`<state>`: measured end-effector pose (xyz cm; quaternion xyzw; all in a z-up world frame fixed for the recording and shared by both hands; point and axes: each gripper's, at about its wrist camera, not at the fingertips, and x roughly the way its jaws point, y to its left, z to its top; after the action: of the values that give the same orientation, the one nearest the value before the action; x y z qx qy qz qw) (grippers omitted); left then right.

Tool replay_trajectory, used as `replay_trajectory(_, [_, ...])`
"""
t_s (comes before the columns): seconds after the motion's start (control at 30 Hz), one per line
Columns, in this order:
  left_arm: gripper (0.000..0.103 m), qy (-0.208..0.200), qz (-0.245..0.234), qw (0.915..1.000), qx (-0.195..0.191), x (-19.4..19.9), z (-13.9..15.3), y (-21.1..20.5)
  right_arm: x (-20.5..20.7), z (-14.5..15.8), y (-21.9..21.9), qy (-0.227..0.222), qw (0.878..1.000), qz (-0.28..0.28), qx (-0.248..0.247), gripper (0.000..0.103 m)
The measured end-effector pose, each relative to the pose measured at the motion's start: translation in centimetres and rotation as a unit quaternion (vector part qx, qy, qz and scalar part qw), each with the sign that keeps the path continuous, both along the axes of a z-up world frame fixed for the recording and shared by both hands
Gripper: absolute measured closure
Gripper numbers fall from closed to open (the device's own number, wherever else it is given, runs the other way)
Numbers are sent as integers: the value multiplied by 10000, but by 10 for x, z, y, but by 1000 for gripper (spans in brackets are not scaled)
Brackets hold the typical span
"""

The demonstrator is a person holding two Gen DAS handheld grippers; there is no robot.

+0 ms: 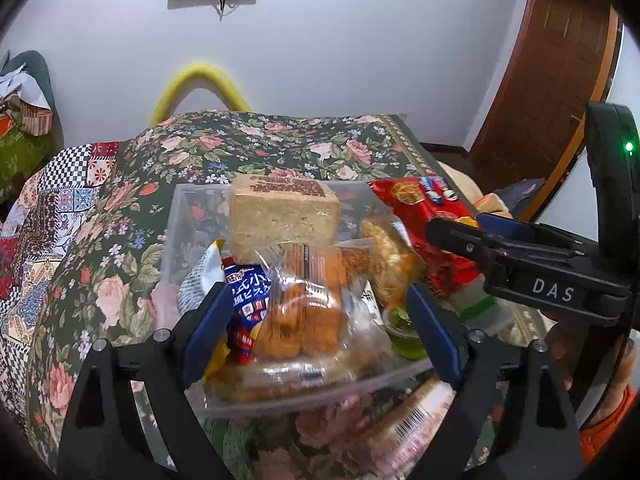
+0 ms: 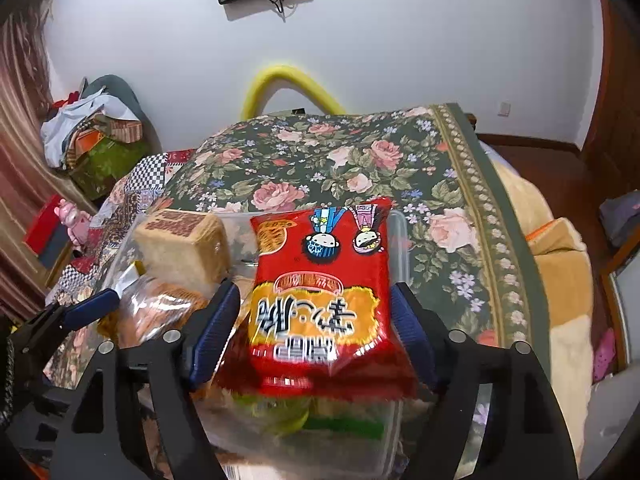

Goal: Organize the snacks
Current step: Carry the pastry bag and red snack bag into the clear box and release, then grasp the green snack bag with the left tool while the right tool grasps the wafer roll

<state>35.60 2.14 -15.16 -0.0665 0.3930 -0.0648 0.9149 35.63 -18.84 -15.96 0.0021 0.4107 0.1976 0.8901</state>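
Left gripper jaws apart, wide; clear-wrapped orange pastry pack sits between the blue pads, no pad pressing on it. Right gripper jaws also apart; red noodle packet lies between them with a visible gap on each side, not clamped.

Landmark: clear plastic bin on the floral bedspread.

- Pastry pack: in the bin, near side, on top of the pile.
- Blue biscuit packet: in the bin, just left of the pastry pack, partly under it.
- Tan pressed block with brown print on top: in the bin, far side, tilted, leaning up behind the pastry pack.
- Clear bag of golden fried pieces: in the bin, right of the block.
- Red noodle packet: right end of the bin, lying flat, face up on other packs, print upside down from the right wrist view, two cartoon heads at its far end. Glossy, slightly puffed.
- Green-lidded item under the red packet, near side of the bin; blurred, can't tell what it is.
- Small green cup at the bin's near right corner.
- Barcoded packet just outside the bin's near wall, on the bedspread; blurred.

A hand with an orange sleeve sits on the right gripper's handle.
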Motion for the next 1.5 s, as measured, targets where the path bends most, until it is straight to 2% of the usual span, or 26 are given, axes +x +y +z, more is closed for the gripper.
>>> replay_trajectory(0.3, [13, -235, 80, 9996, 94, -48, 37, 11, -41, 25, -9, -214, 9998, 34, -32, 21])
replay_trajectory(0.5, [12, -170, 108, 9994, 292, -78, 40, 23, -77, 22, -12, -259, 9996, 12, -134, 16])
replay_trajectory(0.7, [12, 129, 239, 9990, 349, -101, 19, 41, -97, -9, -16, 212, 9996, -155, -57, 8])
replay_trajectory(0.87, [12, 423, 354, 9980, 321, -115, -10, 50, -96, -39, -2, 496, 9983, -238, -178, 8])
replay_trajectory(1.13, [12, 675, 357, 9964, 375, -119, -46, 53, -86, -67, 28, 993, 9943, -325, -204, 7])
replay_trajectory(1.23, [12, 657, 369, 9963, 417, -117, -51, 56, -79, -73, 38, 1048, 9929, -486, -291, 0])
replay_trajectory(1.3, [12, 653, 358, 9964, 401, -114, -55, 59, -77, -74, 45, 944, 9930, -586, -392, 0])
replay_trajectory(1.4, [12, 665, 331, 9964, 413, -108, -59, 61, -78, -80, 53, 866, 9930, -455, -658, 0])
replay_trajectory(1.5, [13, 653, 308, 9964, 443, -100, -64, 62, -83, -90, 55, 803, 9919, -167, -966, 11])
